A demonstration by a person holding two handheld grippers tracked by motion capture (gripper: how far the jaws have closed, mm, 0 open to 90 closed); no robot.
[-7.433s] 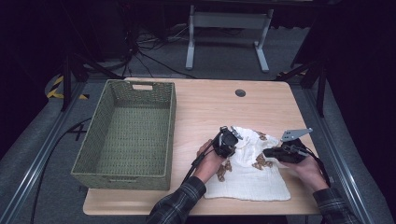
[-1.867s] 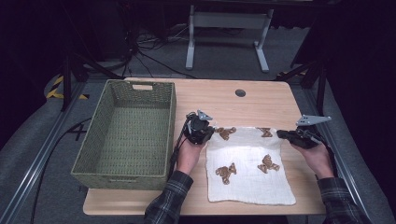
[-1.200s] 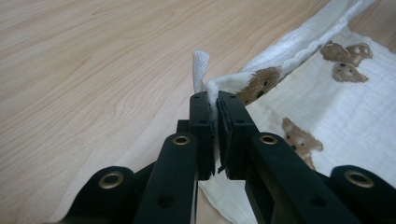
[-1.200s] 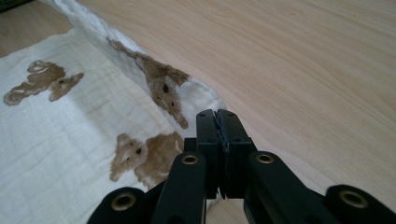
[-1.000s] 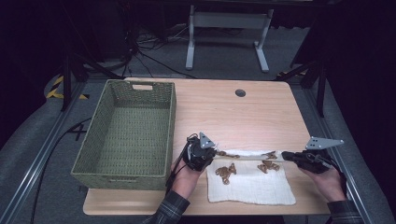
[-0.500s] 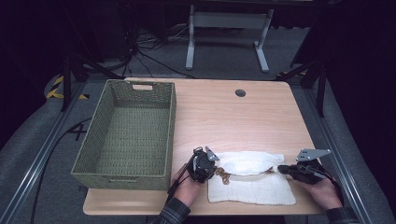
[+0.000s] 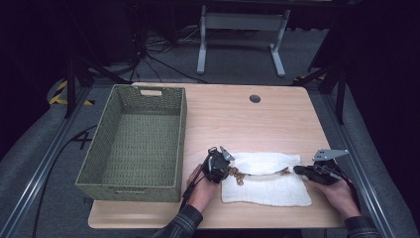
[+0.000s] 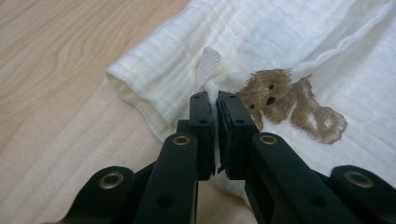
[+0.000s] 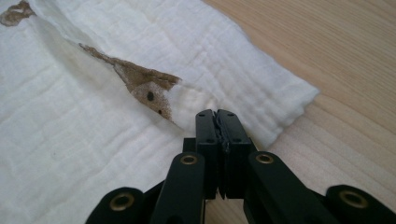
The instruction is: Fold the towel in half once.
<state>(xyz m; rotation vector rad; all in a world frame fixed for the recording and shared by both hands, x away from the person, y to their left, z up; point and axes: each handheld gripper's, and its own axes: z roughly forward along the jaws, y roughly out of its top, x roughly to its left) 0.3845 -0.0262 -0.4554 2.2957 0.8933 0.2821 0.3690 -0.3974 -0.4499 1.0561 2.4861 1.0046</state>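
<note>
A white muslin cloth [image 7: 267, 188] with brown bear prints lies at the table's near right, its far edge doubled over toward the near edge. My left gripper [image 7: 229, 171] is at the cloth's left end, with its jaws shut on the folded corner [image 8: 215, 100] beside a small white tag [image 8: 208, 65] and a bear print [image 8: 280, 95]. At the right end, my right gripper [image 7: 298, 169] is shut on the other corner of the cloth [image 9: 217, 114], next to a creased bear print [image 9: 144, 86]. Both pinched corners sit low over the cloth's lower layer [image 9: 70, 116].
A green woven basket [image 7: 141, 144] stands on the left of the wooden table [image 7: 247, 124]. A round cable hole [image 7: 255, 98] is at the table's far middle. The table's near edge runs just behind the hands.
Both grippers have drawn the cloth's far corners toward the person's side, folding the far half over the near half. The spread cloth is now a narrower band.
</note>
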